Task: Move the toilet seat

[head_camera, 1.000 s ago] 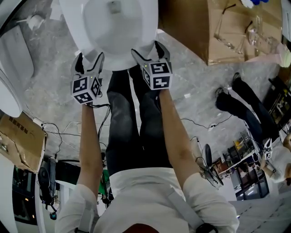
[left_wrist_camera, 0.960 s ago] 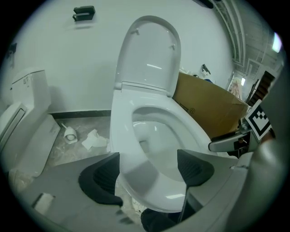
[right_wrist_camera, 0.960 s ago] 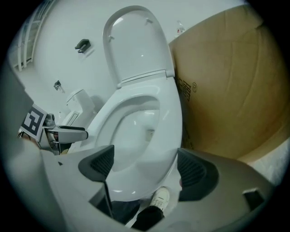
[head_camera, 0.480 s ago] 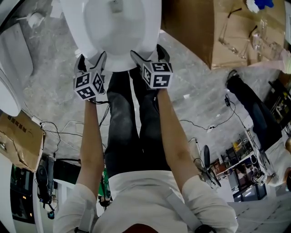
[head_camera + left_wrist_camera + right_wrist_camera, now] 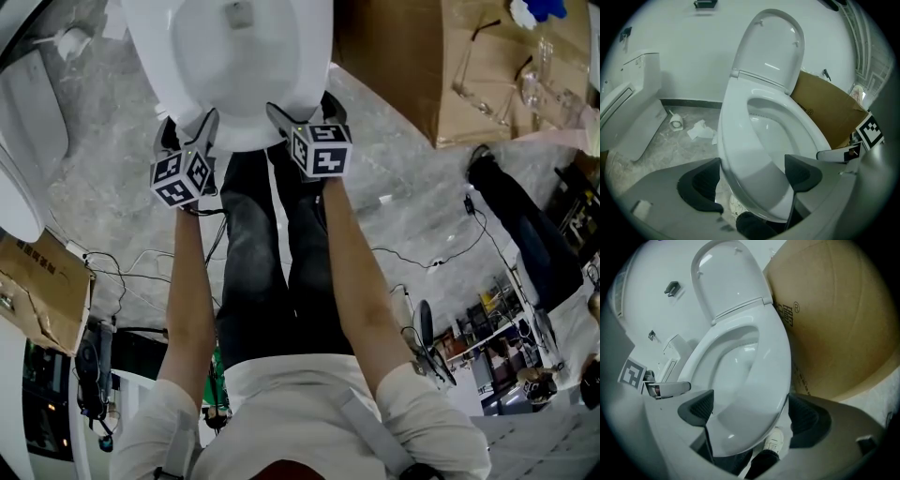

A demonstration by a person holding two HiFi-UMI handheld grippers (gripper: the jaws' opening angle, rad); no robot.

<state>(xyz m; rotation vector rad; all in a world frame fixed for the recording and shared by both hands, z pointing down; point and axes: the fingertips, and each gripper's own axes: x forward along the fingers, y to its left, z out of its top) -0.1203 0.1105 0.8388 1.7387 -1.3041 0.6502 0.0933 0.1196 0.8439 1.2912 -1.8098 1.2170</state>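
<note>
Both grippers wide open at the front of the toilet bowl (image 5: 761,129), seat not gripped

The toilet seat (image 5: 236,131) lies flat on the bowl and the lid (image 5: 771,47) stands up at the back of the bowl. The left gripper (image 5: 752,174) and the right gripper (image 5: 751,414) each have the seat's front edge between their spread jaws, which, I think, do not press it. If they close on the smooth lip only, the seat can slip out and drop on the bowl; an uneven lift can twist it. Compared with one second ago, both pairs of jaws are wider and slightly nearer the bowl
</note>
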